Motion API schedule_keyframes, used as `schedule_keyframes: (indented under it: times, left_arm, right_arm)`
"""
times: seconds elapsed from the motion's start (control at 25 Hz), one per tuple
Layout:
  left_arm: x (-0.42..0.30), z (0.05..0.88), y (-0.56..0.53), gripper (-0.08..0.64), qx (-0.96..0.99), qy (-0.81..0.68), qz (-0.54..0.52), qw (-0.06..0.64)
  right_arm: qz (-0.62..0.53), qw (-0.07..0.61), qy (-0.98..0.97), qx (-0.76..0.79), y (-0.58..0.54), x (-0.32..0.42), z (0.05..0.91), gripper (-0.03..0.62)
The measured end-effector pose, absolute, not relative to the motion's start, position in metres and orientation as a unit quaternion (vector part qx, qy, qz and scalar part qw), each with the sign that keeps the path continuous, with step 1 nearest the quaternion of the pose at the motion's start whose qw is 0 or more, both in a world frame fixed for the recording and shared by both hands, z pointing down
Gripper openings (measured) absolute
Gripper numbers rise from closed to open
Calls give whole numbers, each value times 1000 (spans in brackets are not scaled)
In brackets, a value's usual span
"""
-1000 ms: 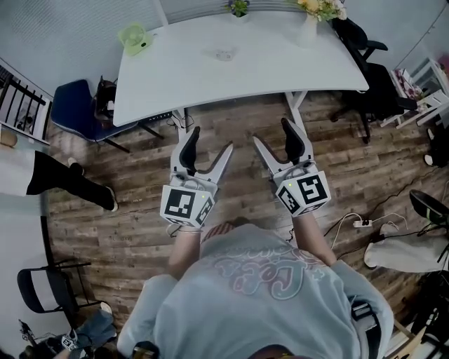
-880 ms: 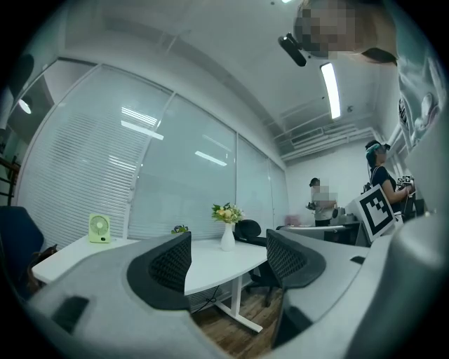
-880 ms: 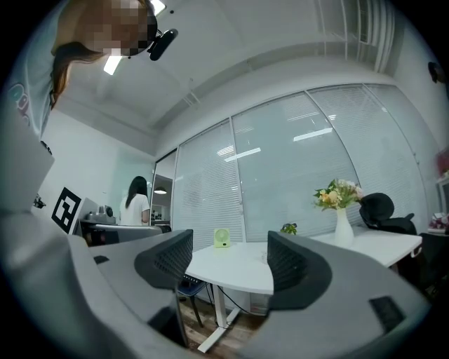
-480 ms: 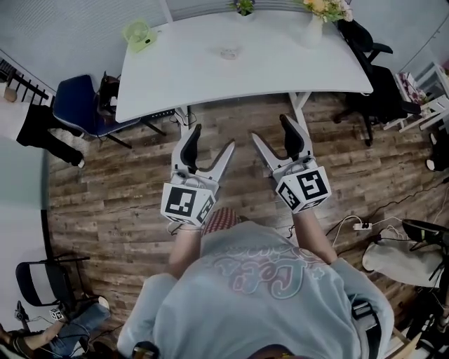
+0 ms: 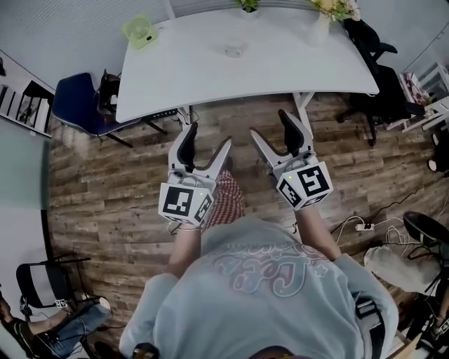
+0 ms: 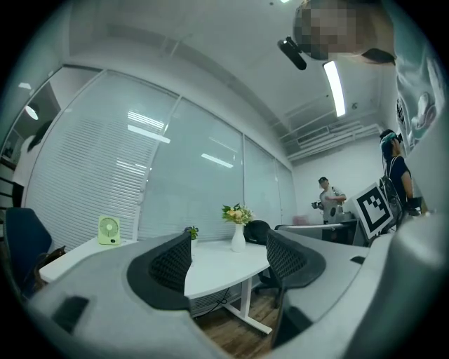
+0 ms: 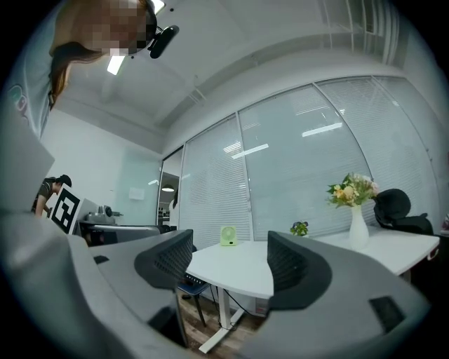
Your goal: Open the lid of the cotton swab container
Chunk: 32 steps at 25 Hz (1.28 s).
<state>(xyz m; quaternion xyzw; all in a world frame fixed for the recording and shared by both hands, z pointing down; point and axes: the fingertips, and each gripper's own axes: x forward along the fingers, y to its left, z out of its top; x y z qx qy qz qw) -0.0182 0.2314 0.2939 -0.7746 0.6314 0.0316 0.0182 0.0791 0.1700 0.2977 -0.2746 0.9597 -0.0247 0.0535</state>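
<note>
Approach, it seems: left tongs and right tongs gape wide, empty; next, reach the container on the far surface.

The white surface stands on a wood-plank floor. On it:
- A green desk fan at the far left corner.
- A small potted plant and a vase of flowers along the far edge.
- A small clear container near the middle, well apart from the rest.

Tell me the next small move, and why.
Probably step up to the table: the left gripper and right gripper hang open and empty over the floor, short of the small clear item on it, likely the container.
</note>
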Motion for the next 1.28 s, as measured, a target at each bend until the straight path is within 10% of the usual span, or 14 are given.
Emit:
schedule_keyframes:
  times: [1.28]
  left_arm:
    - [-162,278,-67,307,-824,566,19,23]
  right_arm:
    - [-15,73,935,-347,-111,-52,277,318]
